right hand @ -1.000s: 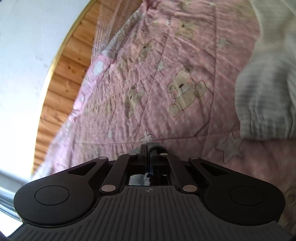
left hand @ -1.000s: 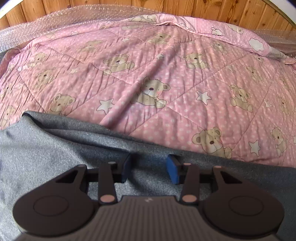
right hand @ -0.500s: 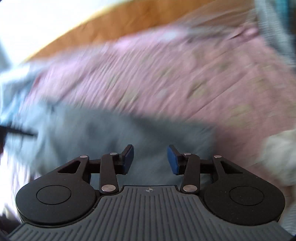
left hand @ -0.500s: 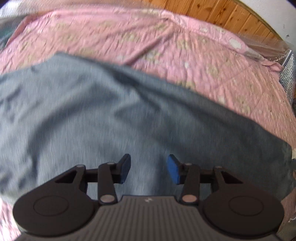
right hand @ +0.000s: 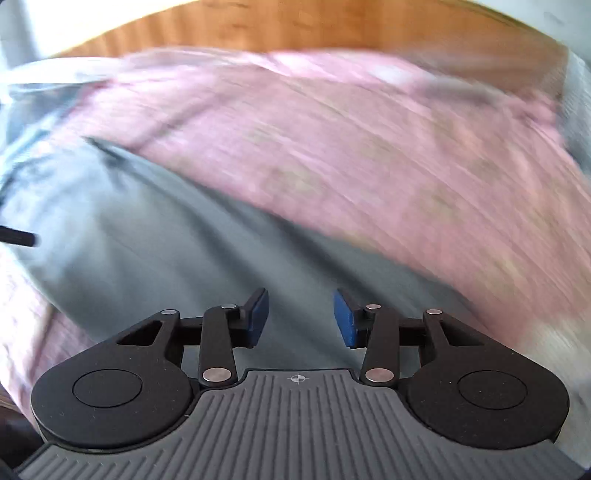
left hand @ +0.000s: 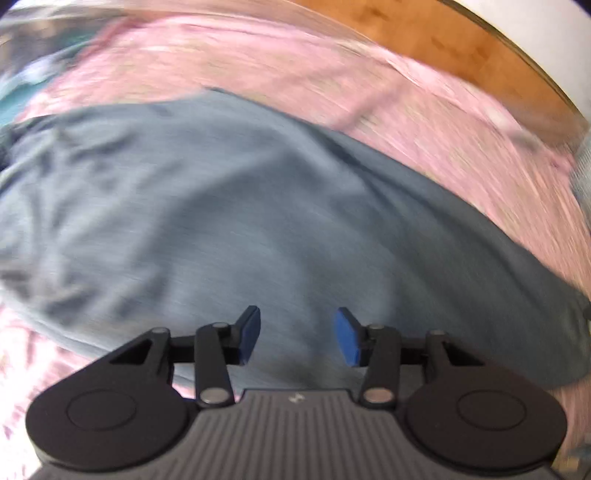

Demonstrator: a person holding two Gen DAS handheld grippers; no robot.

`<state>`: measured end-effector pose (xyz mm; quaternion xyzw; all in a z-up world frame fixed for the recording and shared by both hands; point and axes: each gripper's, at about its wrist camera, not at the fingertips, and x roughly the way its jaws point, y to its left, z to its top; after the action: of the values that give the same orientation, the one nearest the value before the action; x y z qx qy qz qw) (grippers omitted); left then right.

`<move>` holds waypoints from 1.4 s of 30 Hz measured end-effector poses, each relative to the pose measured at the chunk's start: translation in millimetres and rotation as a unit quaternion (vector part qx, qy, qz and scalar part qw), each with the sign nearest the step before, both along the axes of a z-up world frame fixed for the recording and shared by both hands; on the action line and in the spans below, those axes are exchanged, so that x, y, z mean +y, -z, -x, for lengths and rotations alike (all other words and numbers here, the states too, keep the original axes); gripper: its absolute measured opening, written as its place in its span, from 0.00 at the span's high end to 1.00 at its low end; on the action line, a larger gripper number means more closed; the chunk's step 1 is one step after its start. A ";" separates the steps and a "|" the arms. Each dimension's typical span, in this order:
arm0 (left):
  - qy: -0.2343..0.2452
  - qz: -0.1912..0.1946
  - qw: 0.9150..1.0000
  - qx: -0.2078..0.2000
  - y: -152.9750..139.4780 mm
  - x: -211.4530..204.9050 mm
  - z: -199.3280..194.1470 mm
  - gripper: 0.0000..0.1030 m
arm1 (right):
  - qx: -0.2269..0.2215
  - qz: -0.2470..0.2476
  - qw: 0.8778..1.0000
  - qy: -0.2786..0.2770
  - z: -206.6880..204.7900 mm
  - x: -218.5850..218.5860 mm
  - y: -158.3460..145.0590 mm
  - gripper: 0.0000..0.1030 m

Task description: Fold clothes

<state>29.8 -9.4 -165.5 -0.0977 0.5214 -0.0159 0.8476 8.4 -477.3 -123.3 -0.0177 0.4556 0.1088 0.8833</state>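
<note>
Both views are smeared by motion blur, so the print on the pink quilt [left hand: 424, 122] cannot be read and its edges dissolve into streaks. A grey garment [left hand: 229, 229], soft and creased, lies spread on the quilt; its left end runs out of frame. The left gripper [left hand: 296, 336] hangs over it with blue pads parted, holding nothing. The right gripper [right hand: 301, 318] is likewise agape above the garment [right hand: 177, 258]. Wood panelling [right hand: 295, 26] curves behind.
</note>
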 end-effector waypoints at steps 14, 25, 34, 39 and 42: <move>0.001 -0.002 1.000 -0.008 15.2 56.0 26.5 0.56 | 0.025 -0.014 0.992 0.124 -119.5 88.2 35.6 0.79; -0.075 0.026 0.997 -0.011 31.3 139.8 9.5 0.58 | 0.043 -0.040 0.997 -0.048 -191.5 321.1 51.2 0.62; 0.001 0.000 1.000 -0.029 8.3 126.9 21.4 0.58 | 0.037 -0.059 0.996 0.062 -217.6 284.1 43.7 0.64; -0.011 0.023 0.999 -0.033 9.7 142.8 4.5 0.55 | 0.049 -0.020 0.999 -0.002 -151.5 297.2 56.3 0.53; 0.004 0.020 1.000 0.002 29.2 152.0 -2.8 0.56 | 0.024 0.015 1.000 0.000 -131.1 281.0 79.7 0.54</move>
<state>32.6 142.6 -194.7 -0.1126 0.5228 -0.0300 0.8444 139.6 -196.3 -203.1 -0.0278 0.4781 0.1023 0.8719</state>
